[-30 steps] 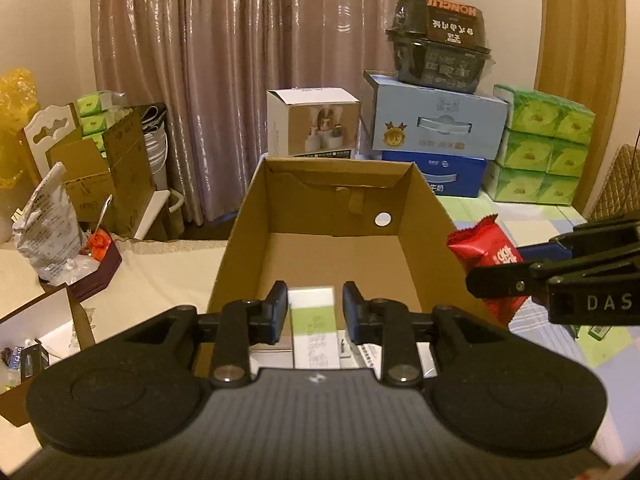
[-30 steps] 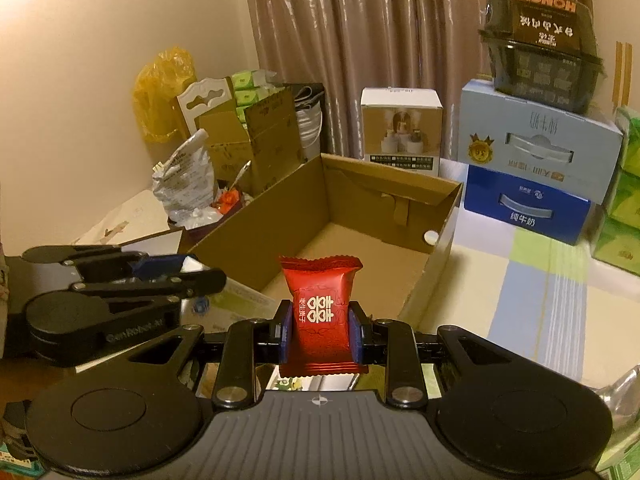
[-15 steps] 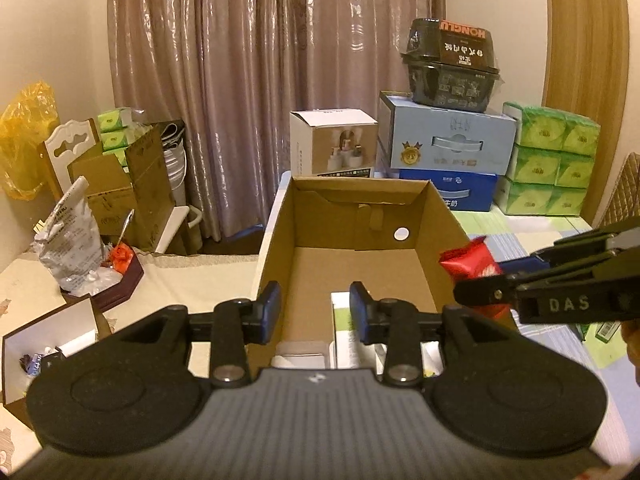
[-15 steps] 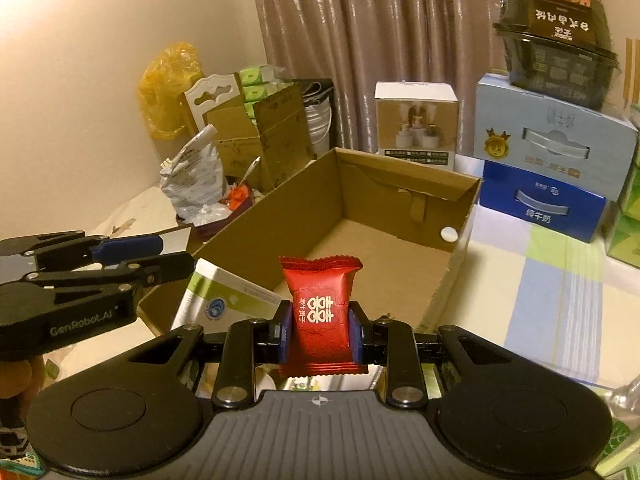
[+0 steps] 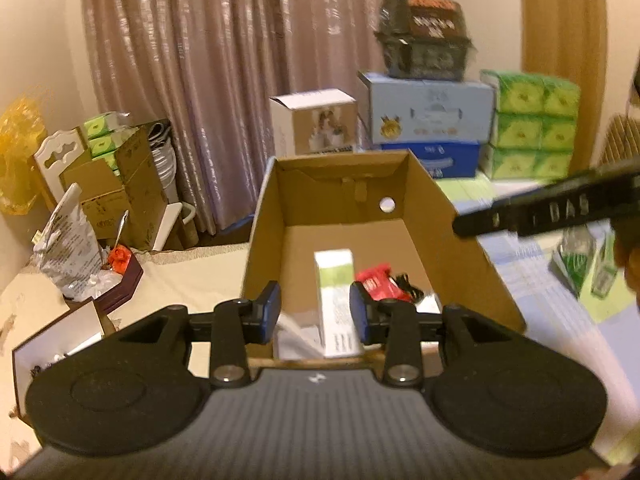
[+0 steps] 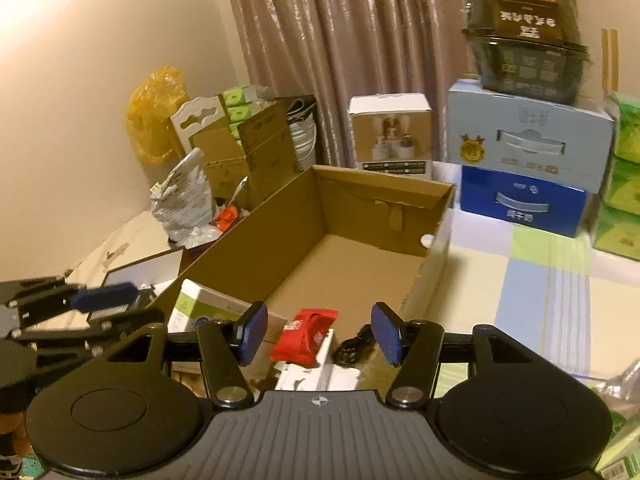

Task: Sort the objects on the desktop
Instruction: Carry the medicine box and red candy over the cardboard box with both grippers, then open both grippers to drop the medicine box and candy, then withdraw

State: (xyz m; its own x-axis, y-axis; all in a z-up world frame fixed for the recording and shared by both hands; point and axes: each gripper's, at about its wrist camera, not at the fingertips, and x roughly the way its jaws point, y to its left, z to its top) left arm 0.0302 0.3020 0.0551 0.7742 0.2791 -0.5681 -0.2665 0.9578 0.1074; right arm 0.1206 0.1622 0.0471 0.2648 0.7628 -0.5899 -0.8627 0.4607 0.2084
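Observation:
An open cardboard box stands in front of both grippers. A green-and-white box lies inside at its near end. Beside it a red candy packet rests on white boxes, next to a black cable. My left gripper hovers over the box's near rim, open, gripping nothing. My right gripper hangs above the red packet with its jaws opening; the pads stand clear of the packet. Each gripper shows in the other's view: the right gripper, the left gripper.
At the back stand a white carton, a light blue carton on a dark blue one, a black bowl pack and green tissue packs. To the left are a silver bag and a small open box.
The right jaws have spread and the red packet has dropped into the cardboard box. The left gripper let go of the green-and-white box, which now lies in the box, and drew back.

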